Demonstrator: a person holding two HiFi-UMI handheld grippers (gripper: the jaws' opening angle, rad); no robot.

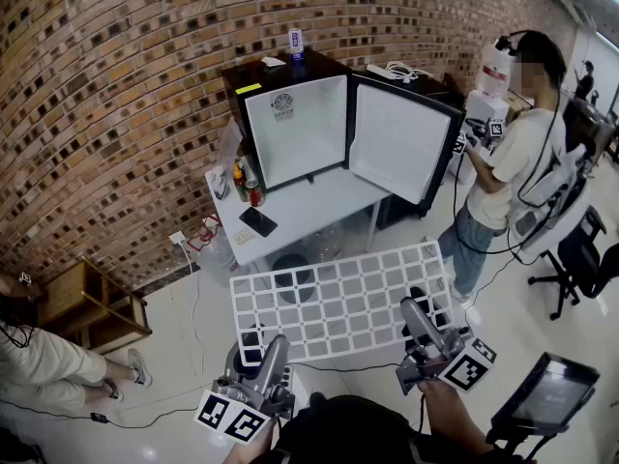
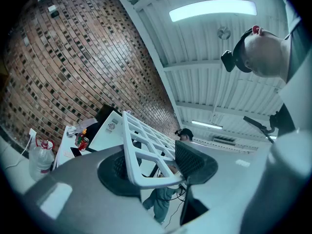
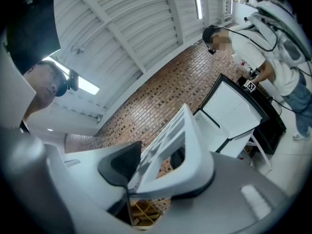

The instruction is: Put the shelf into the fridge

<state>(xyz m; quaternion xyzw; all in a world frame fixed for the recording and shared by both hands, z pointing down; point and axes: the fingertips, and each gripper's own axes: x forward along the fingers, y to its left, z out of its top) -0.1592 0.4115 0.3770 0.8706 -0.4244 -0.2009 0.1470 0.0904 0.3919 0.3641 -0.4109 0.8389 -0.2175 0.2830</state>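
A white grid shelf (image 1: 338,303) hangs flat in the air in front of me, carried by its near edge. My left gripper (image 1: 253,348) is shut on the near left corner, my right gripper (image 1: 419,312) on the near right corner. In the left gripper view the shelf (image 2: 141,140) rim sits clamped between the pads of the left gripper (image 2: 151,172). The right gripper view shows the shelf (image 3: 181,139) pinched by the right gripper (image 3: 152,162). The small black fridge (image 1: 295,124) stands on a white table (image 1: 324,201) further ahead, its door (image 1: 401,138) swung open to the right, its white inside bare.
Cans and bottles (image 1: 247,187) and a dark phone (image 1: 257,221) lie on the table's left part. A can (image 1: 296,42) stands on the fridge. A person (image 1: 503,162) stands right of the door, by an office chair (image 1: 580,249). A wooden rack (image 1: 92,307) and a seated person (image 1: 39,365) are at left.
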